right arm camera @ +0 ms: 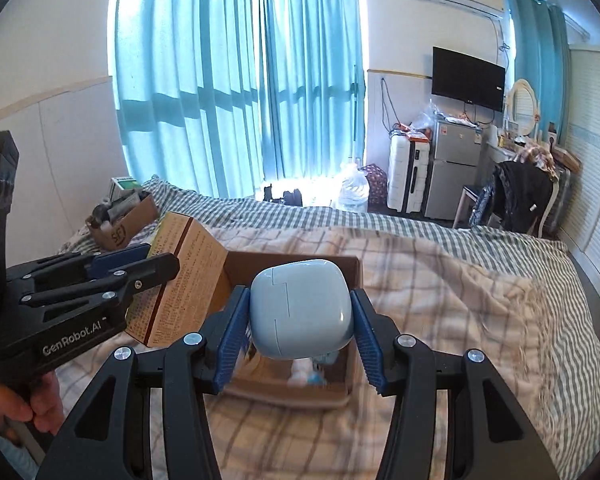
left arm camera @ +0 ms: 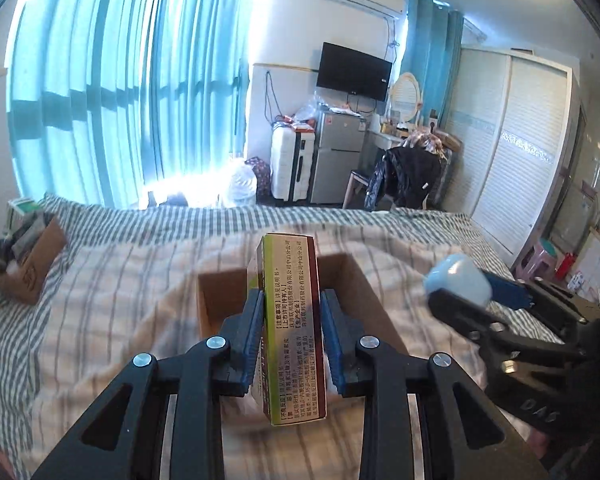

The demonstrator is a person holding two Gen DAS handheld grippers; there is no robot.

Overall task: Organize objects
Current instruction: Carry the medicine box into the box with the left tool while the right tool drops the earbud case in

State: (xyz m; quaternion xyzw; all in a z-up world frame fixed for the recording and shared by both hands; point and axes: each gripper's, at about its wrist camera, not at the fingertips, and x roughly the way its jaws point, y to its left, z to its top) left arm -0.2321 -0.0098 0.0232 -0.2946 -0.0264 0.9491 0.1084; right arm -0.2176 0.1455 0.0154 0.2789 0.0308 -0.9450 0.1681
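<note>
My left gripper (left arm camera: 291, 300) is shut on a tall printed medicine box (left arm camera: 294, 320) and holds it upright above an open cardboard box (left arm camera: 216, 300) on the bed. My right gripper (right arm camera: 300, 304) is shut on a pale blue rounded case (right arm camera: 302, 308) above the same cardboard box (right arm camera: 284, 388), which holds a few small items. The medicine box (right arm camera: 188, 276) and left gripper (right arm camera: 132, 268) show at the left of the right wrist view. The blue case (left arm camera: 458, 278) and right gripper (left arm camera: 464, 296) show at the right of the left wrist view.
A second cardboard box (left arm camera: 28, 268) full of items sits at the bed's far left corner; it also shows in the right wrist view (right arm camera: 120, 220). The bed has a plaid blanket (right arm camera: 440, 300). Beyond it stand a suitcase (left arm camera: 292, 168), fridge (left arm camera: 338, 156) and chair (left arm camera: 404, 176).
</note>
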